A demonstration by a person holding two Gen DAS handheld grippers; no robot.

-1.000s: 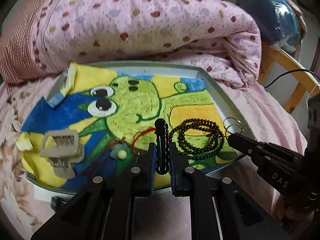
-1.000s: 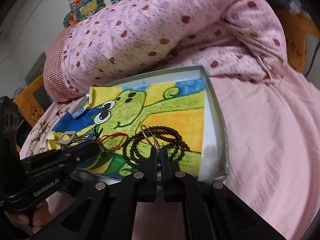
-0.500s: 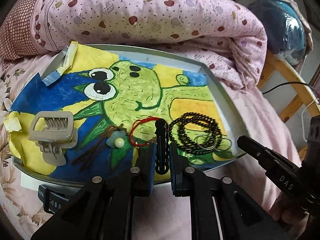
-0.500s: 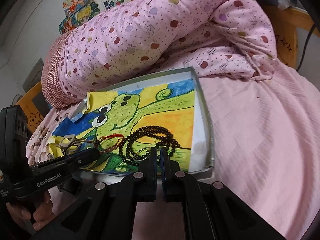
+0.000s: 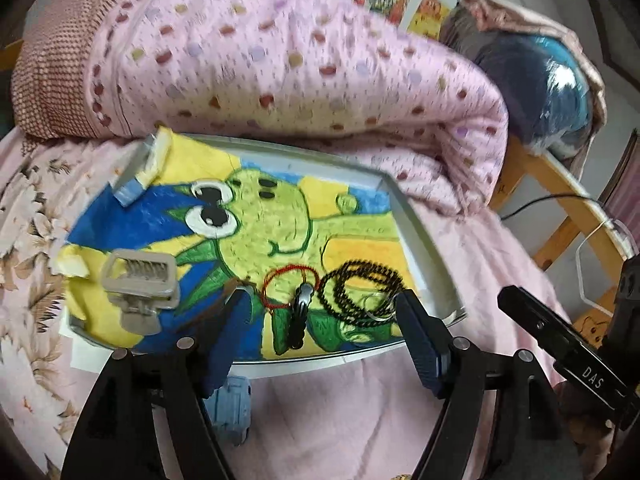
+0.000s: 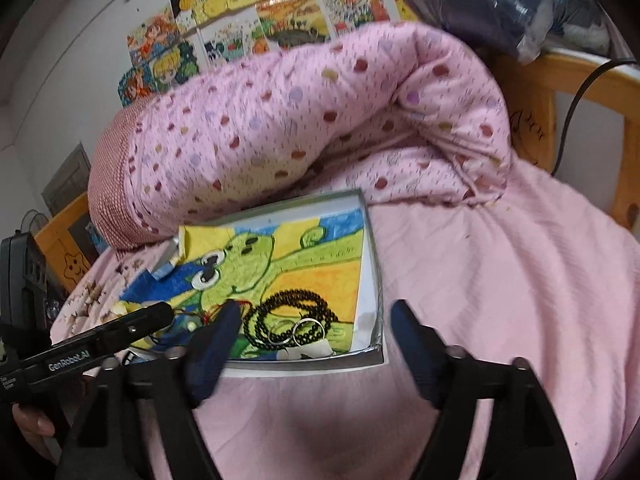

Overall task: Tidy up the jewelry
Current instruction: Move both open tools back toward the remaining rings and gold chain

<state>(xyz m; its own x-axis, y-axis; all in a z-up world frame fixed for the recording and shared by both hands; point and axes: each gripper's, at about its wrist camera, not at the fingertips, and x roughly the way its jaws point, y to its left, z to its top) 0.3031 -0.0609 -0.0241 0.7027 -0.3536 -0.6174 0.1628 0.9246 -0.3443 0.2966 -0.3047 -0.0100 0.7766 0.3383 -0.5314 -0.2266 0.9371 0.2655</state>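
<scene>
Black bead necklace [image 5: 360, 292] lies coiled on the tray's [image 5: 416, 240] near right corner, thin wire rings [image 6: 306, 330] on its near edge, black hair clip [image 5: 300, 316] and red cord loop [image 5: 288, 286] just left of it. Both tongs wide, holding nothing: left gripper [image 5: 320, 344] hangs over clip & beads, right gripper [image 6: 312, 344] by the rings. Next grab, imo: pick one piece only, come in low, keep jaws off neighbours, as the beads would likely snag. Grey claw clip [image 5: 138, 284] sits well apart, left side.
</scene>
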